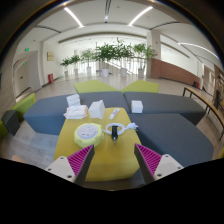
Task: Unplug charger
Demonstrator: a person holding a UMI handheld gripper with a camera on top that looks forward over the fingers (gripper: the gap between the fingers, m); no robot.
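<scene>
A yellow-green table [112, 155] stands ahead of my gripper [113, 160]. On it, beyond the fingers, lies a white power strip or charger block [113, 130] with a dark plug or cable in it. White items lie to its left [88, 131]. My two fingers with magenta pads [82, 158] are spread wide apart over the near part of the table, with nothing between them.
More white boxes [76, 107] sit at the table's far left, and others at the far middle [97, 108] and far right [137, 106]. Blue-grey sofas [172, 135] flank the table. Potted plants [115, 52] stand in the lobby behind.
</scene>
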